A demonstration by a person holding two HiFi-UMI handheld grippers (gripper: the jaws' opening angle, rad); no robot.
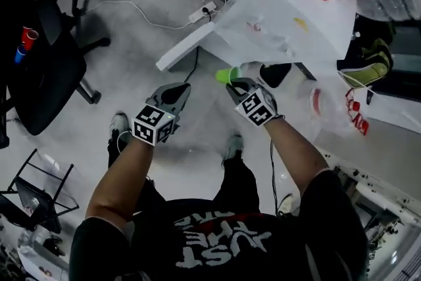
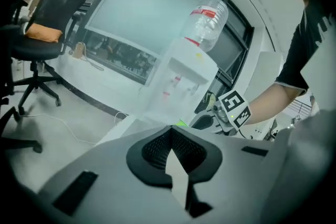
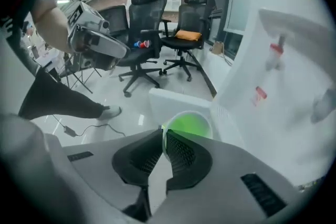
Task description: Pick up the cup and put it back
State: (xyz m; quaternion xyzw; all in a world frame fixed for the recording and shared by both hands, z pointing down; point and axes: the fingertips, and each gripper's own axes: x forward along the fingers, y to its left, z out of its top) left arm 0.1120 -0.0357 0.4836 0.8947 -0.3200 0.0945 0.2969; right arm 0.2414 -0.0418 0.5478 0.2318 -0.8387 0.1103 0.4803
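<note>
- Left gripper (image 1: 179,94): jaws were together with nothing between them in the left gripper view (image 2: 170,152). It was held level with its partner and took no part in the grip
- Cup (image 1: 225,76): green. It lay just off the left gripper's right side and apart from it, and projected from the tip of the right gripper (image 1: 240,83)
- Right gripper, own view (image 3: 164,147): jaws were clamped on the near wall of the cup (image 3: 191,126) at its rim, one pad inside and one outside. The open mouth faced back toward the jaws, so the cup's long axis was judged to run on ahead of the tool and downward
- White ledge (image 3: 176,102): lay immediately beyond the cup along the jaw line. Contact between cup and ledge could not be confirmed
- Water dispenser (image 3: 283,76): stood ahead and to the right of the right gripper, close by
- Finding: the cup was in the right hand alone. The set-down is judged to depend on getting the base, at the far end from the jaws, squarely onto a surface ahead before the jaws open
</note>
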